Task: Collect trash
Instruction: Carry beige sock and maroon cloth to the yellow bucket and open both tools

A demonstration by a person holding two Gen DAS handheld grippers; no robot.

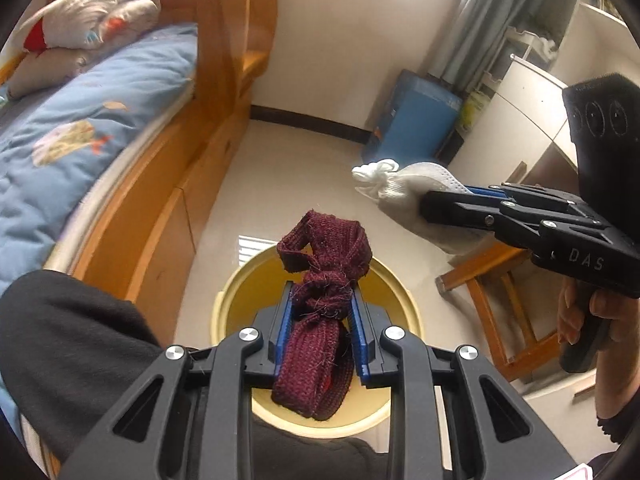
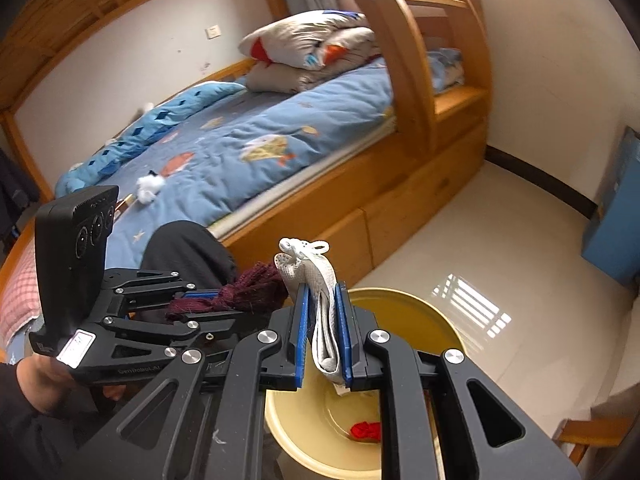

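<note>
My left gripper (image 1: 322, 300) is shut on a knotted maroon knit cloth (image 1: 320, 320) and holds it above a yellow round bin (image 1: 224, 308) on the floor. My right gripper (image 2: 323, 292) is shut on a knotted white cloth (image 2: 316, 276) and holds it over the same bin (image 2: 420, 312). The right gripper (image 1: 424, 208) with the white cloth (image 1: 400, 184) shows at the right of the left wrist view. The left gripper with the maroon cloth (image 2: 248, 292) shows at the left of the right wrist view. A small red item (image 2: 366, 430) lies in the bin's bottom.
A wooden bunk bed (image 2: 380, 216) with a blue quilt (image 2: 248, 148) stands to the left; a white crumpled wad (image 2: 150, 188) lies on the quilt. A blue box (image 1: 416, 120) stands by the far wall. A wooden chair (image 1: 492, 292) is at the right.
</note>
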